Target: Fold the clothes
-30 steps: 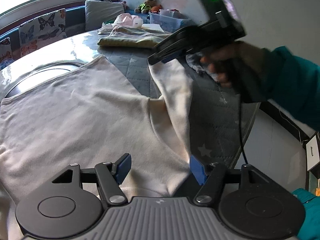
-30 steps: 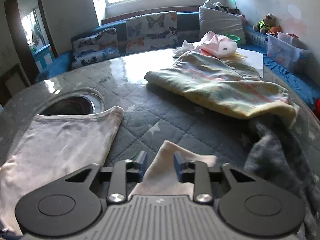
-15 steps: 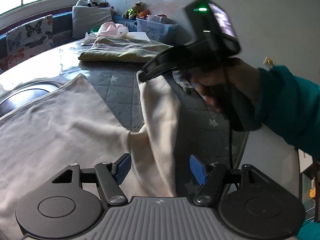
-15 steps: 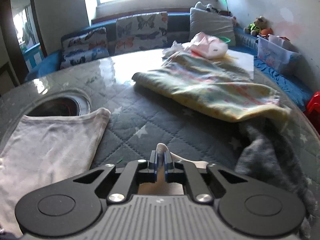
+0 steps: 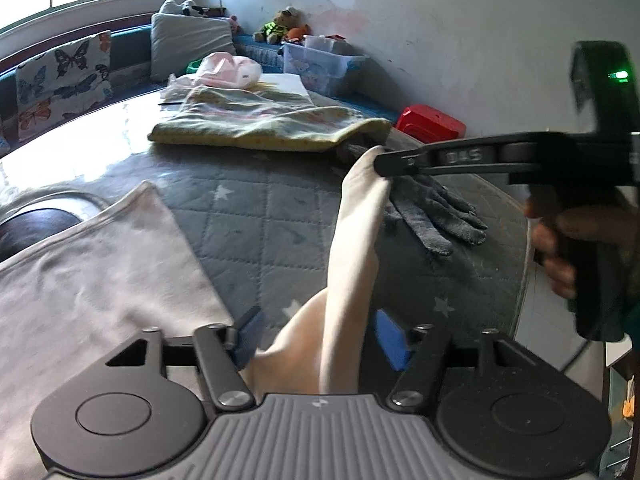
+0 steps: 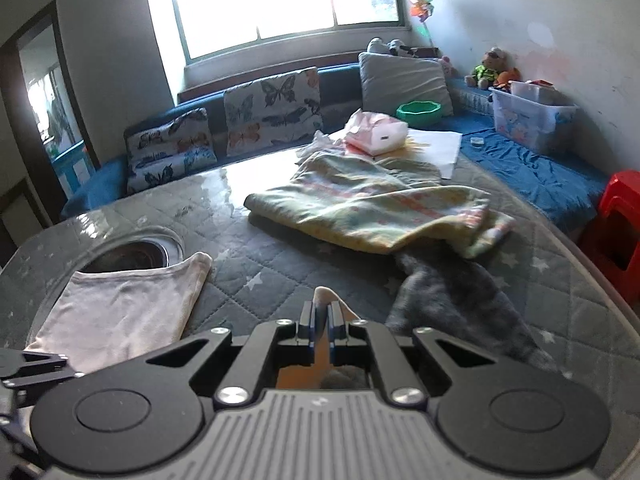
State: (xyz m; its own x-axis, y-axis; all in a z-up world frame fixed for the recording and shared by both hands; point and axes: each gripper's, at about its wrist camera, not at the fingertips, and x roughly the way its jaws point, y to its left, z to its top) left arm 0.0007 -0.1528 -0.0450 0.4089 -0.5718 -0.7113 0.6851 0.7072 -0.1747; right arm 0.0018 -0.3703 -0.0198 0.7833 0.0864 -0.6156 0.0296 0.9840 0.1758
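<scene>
Bench (image 6: pixel 280 264): round, under a grey quilted star-print cover, with a round recess at its left. Behind it, a blue window seat with butterfly cushions (image 6: pixel 272 108).

A yellow blanket (image 6: pixel 368 208) and grey gloves (image 5: pixel 436 216) lie near the cream garment (image 5: pixel 100 264), which is spread flat on the bench.

Right hand-held gripper (image 6: pixel 321 316): clamped on the garment's sleeve tip, lifted clear.

Left hand-held gripper (image 5: pixel 316 334): jaws closing, sleeve between them, pads not yet pressing.

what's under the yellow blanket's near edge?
A grey knitted garment runs under the yellow blanket; its free end lies on the quilted table cover. How far it reaches underneath is hidden.
</scene>
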